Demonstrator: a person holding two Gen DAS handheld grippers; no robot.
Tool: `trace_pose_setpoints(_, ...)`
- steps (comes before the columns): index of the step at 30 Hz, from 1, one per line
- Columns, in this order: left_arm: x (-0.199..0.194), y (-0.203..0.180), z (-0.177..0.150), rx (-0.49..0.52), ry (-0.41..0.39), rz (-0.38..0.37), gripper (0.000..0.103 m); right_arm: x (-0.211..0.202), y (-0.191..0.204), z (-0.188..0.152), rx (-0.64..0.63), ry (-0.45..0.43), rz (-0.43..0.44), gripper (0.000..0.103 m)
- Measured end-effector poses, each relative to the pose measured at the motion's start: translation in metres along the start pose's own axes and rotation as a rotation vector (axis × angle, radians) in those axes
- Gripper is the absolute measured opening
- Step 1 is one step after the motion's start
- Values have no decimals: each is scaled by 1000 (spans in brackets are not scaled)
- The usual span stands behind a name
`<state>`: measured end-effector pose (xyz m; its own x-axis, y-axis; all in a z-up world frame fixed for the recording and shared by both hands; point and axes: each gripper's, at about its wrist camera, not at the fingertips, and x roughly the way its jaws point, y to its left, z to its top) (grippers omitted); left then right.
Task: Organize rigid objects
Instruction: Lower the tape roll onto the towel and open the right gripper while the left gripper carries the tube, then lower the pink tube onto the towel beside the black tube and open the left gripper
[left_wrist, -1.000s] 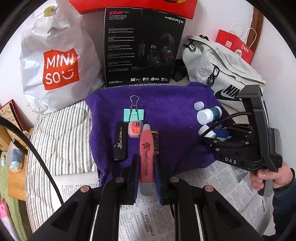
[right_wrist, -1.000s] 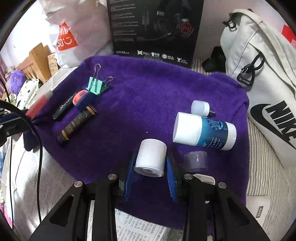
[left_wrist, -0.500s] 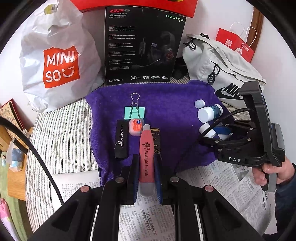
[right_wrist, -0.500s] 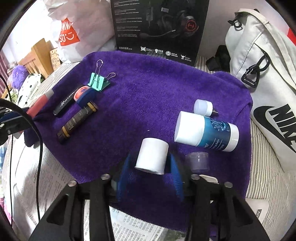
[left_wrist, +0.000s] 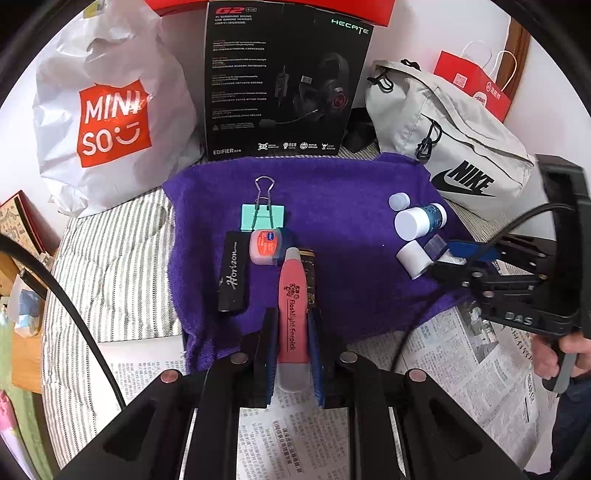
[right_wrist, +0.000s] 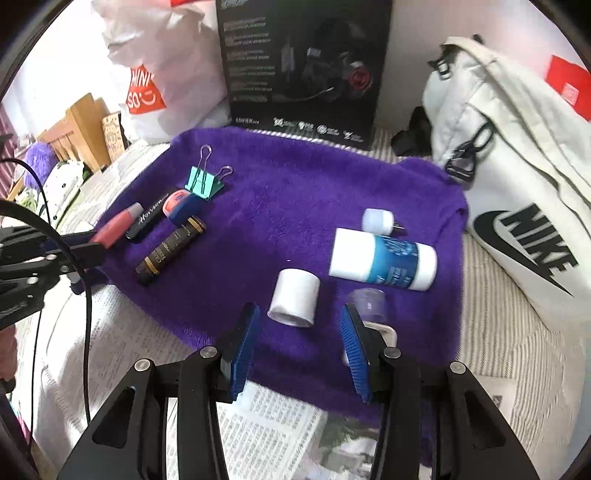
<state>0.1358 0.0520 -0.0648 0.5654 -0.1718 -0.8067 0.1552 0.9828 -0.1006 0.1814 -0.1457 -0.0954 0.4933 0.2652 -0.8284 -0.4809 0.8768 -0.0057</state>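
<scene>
My left gripper is shut on a red flashlight tube at the near edge of the purple towel. Beside it lie a black Horizon stick, a small orange-lidded jar, a dark tube and a green binder clip. My right gripper is open, and a small white cylinder lies on the towel just ahead of its fingers. A blue-and-white bottle, a small white cap and a clear cap lie to the right.
A black headset box stands behind the towel, with a Miniso bag to its left and a white Nike bag to its right. Newspaper covers the near bed surface. A red paper bag stands at the far right.
My right gripper has opened, let go of the small white cylinder and drawn back a little. My left gripper still holds the red tube in the same place.
</scene>
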Motion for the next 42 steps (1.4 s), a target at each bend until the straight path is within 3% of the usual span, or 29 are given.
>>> trace_pose_setpoints(12,26,-26,24,53,22,-21,15,-38,-30,-23,81,-45,-18,46)
trace_pose_setpoints(29,84,-41,46,67,103,-20,15,-28,-51,-33,137,-21,-11,46)
trace_pose_setpoints(42,91,-44,47,89,124,6,15,-17,-47,-32,127,2,-2,46)
